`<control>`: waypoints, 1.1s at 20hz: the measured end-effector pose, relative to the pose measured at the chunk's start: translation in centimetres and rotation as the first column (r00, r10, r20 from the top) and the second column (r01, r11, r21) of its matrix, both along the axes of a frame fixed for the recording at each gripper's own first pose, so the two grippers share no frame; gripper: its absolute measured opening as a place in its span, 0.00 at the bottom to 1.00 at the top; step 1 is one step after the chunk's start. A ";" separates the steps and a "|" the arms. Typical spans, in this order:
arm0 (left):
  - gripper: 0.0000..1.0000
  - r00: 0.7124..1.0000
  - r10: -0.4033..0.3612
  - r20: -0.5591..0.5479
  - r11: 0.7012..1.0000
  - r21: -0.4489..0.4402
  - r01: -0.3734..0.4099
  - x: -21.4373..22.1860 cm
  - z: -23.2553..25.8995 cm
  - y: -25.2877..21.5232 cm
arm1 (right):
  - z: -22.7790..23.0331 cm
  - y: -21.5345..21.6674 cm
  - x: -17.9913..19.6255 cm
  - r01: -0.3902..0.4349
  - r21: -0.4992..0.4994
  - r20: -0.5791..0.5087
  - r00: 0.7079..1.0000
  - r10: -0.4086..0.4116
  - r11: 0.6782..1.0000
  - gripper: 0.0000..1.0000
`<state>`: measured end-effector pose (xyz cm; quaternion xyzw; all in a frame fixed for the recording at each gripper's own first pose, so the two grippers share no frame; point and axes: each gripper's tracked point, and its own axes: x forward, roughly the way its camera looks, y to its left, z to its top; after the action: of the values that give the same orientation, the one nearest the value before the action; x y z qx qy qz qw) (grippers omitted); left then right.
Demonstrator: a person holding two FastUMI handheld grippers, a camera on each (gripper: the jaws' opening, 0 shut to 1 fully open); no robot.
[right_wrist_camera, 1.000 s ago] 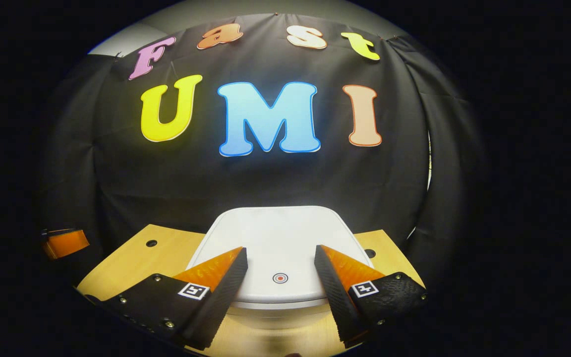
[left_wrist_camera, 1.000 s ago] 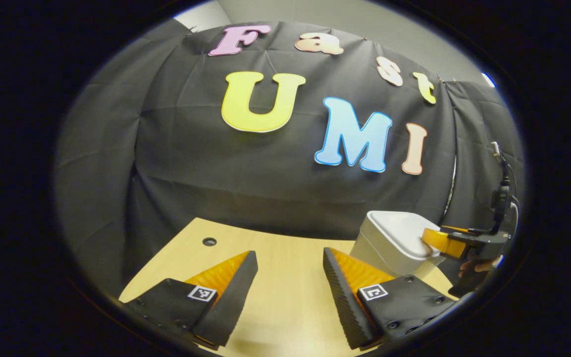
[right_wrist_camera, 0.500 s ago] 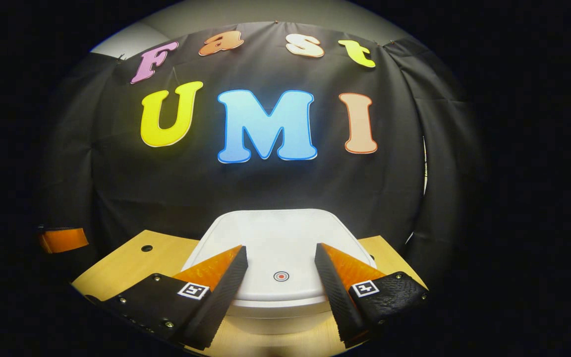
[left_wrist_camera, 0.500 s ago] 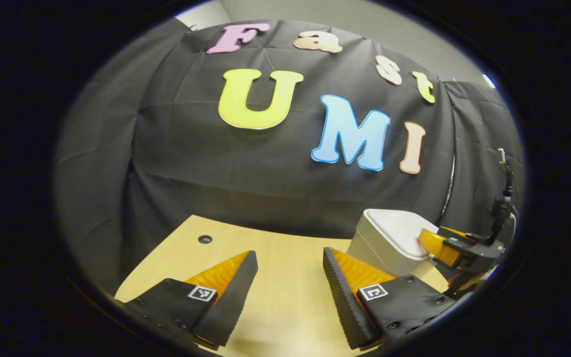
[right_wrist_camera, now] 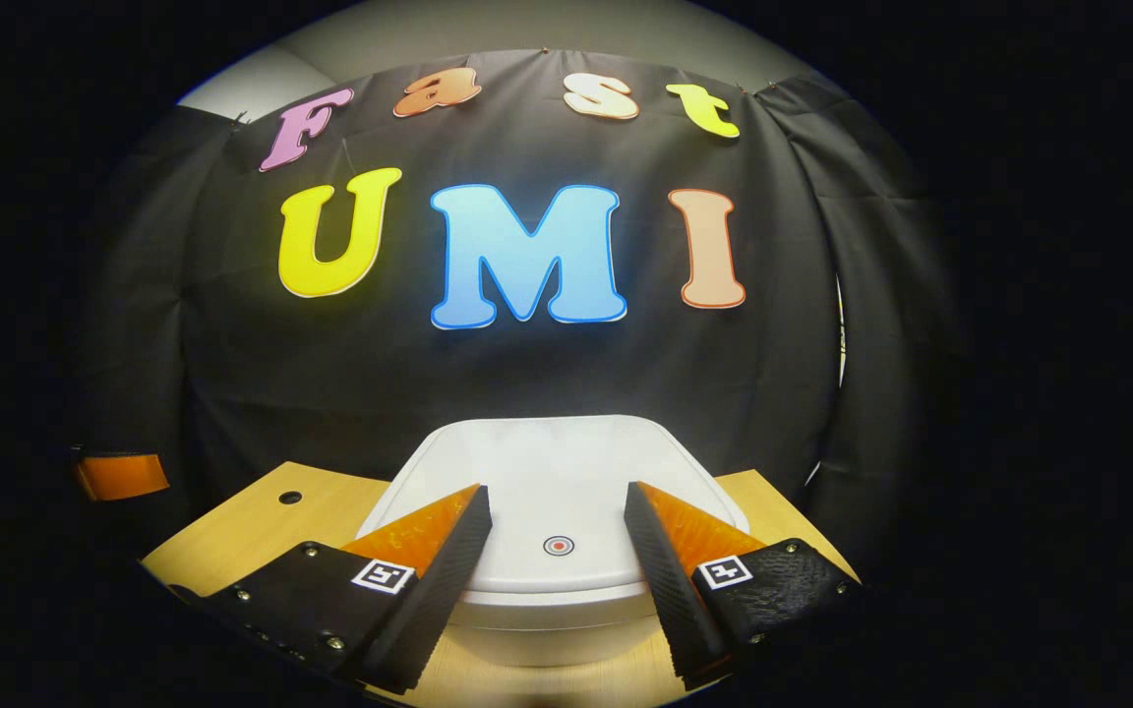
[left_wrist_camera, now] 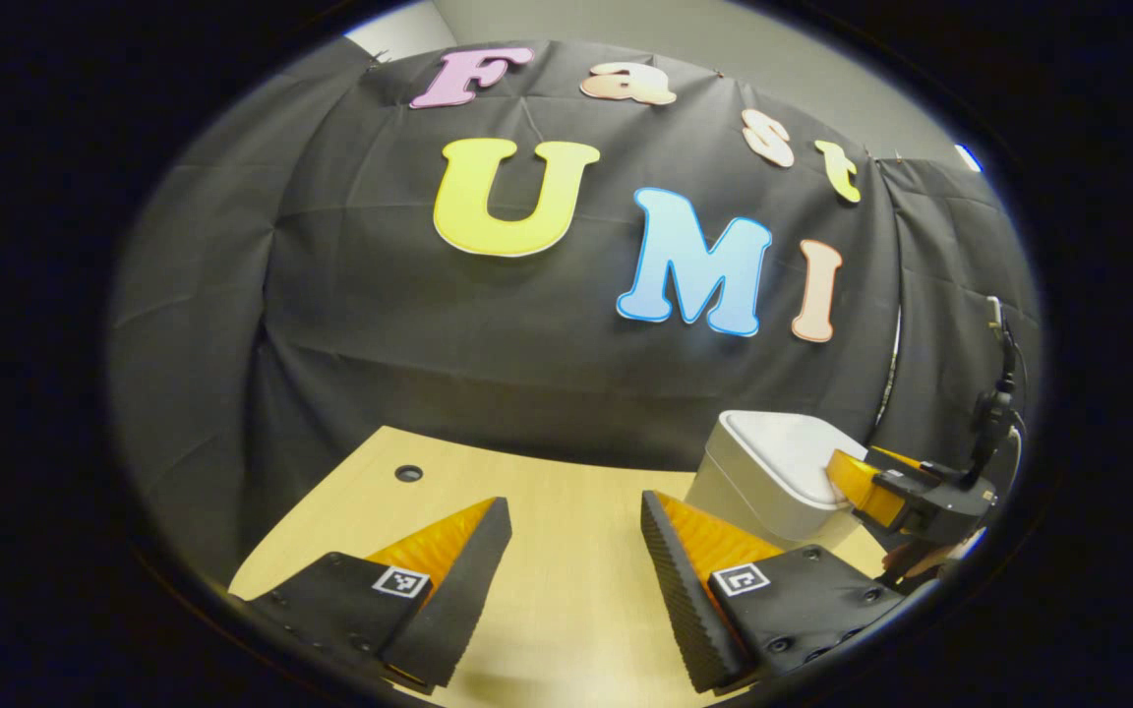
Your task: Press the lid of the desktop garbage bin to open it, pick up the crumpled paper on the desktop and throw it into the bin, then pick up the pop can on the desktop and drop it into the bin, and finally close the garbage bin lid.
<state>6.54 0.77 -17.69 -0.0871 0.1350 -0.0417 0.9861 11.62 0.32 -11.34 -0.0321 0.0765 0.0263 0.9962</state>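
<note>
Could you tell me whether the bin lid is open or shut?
Shut: the lid lies flat on the bin, no gap showing.

The garbage bin is a white plastic one with rounded corners, standing upright on the light wood worktop toward its far edge, close to the black cloth wall. Its lid is down flat and shut, with a little red-ringed press button near the front edge.
</note>
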 end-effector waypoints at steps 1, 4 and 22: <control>0.92 1.000 0.001 0.001 1.000 0.003 -0.001 -0.1 0.0 0.1 | 0.2 0.0 0.0 0.002 0.000 0.008 1.000 -0.002 1.000 0.90; 0.92 1.000 0.006 0.010 1.000 0.017 -0.007 -0.2 0.6 0.5 | 0.3 0.0 0.0 0.002 0.005 0.029 1.000 -0.002 1.000 0.89; 0.86 0.995 0.017 0.098 0.999 0.047 -0.022 -0.8 5.1 2.0 | 6.8 0.4 -1.7 -0.023 -0.036 0.137 0.990 0.028 0.999 0.93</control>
<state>5.77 2.73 -12.56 -0.0626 0.0868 -0.0332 0.9937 9.92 0.72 -4.54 -0.0520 0.0079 0.0355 0.9980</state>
